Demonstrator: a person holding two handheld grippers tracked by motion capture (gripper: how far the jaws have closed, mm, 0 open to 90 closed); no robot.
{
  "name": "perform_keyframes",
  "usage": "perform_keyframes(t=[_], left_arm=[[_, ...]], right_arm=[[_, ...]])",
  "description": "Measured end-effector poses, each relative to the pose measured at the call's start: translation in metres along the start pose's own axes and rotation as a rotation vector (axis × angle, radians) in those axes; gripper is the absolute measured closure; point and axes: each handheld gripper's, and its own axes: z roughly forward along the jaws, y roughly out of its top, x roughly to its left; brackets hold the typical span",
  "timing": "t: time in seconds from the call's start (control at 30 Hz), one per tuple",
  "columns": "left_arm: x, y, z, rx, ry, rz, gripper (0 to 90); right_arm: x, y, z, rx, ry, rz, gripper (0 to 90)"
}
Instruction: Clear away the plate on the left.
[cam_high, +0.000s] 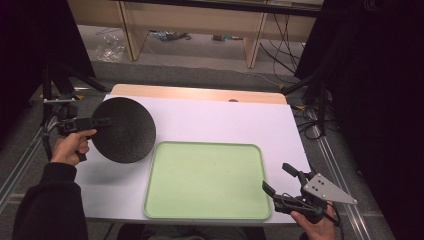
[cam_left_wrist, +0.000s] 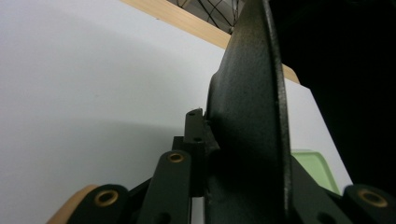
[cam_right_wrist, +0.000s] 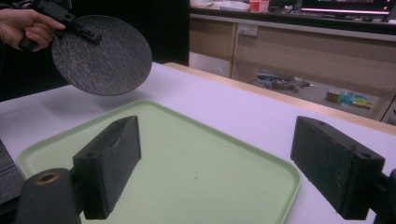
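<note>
A: What is the left gripper (cam_high: 102, 121) doing?

B: It holds a black plate (cam_high: 123, 129). Its jaws pinch the plate's rim. In the left gripper view the plate (cam_left_wrist: 247, 116) stands on its edge between the jaws.

A: Is the plate on the table?

B: No. It is up in the air and tilted. In the right gripper view you can see its shadow on the white table (cam_right_wrist: 224, 107) under it. The plate (cam_right_wrist: 100, 53) hangs just past the far left corner of the green tray (cam_right_wrist: 196, 172).

A: Is anything on the tray?

B: No. The green tray (cam_high: 207, 181) is bare, and it lies flat on the white table (cam_high: 220, 122), near the person.

A: And the right gripper (cam_high: 279, 184)?

B: Its jaws are wide apart and hold nothing. It waits low by the tray's right side, near the table's front edge. A hand (cam_high: 316, 226) holds it from below.

A: So how far along is the job?

B: Nobody told us the job. I guess the plate goes onto the tray. If so, the pick-up is done. Moving the plate over the tray, setting it down and letting go are left.
</note>
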Motion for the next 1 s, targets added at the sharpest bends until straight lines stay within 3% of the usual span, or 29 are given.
perform_keyframes(t=[0.17, 0.23, 0.47, 0.73, 0.87, 1.0], left_arm=[[-0.016, -0.004, 0.014, 0.041, -0.077, -0.011, 78.5], [-0.022, -0.005, 0.019, 0.054, -0.098, 0.002, 78.5], [-0.044, -0.016, 0.039, 0.114, -0.144, 0.019, 78.3], [-0.067, -0.032, 0.062, 0.172, -0.222, 0.004, 78.4], [-0.080, -0.040, 0.071, 0.200, -0.219, 0.028, 78.3], [-0.088, -0.046, 0.079, 0.232, -0.251, 0.031, 78.4]], right_arm=[[0.000, -0.001, 0.001, -0.015, 0.004, 0.002, 16.9], [0.000, 0.000, 0.001, -0.004, 0.002, 0.002, 16.9], [0.000, -0.001, 0.001, -0.007, -0.003, -0.004, 16.9], [0.000, -0.001, 0.002, -0.006, -0.001, -0.002, 16.9], [0.001, -0.001, 0.003, 0.001, 0.000, -0.005, 16.7], [0.001, -0.002, 0.003, 0.009, 0.003, -0.008, 16.6]])
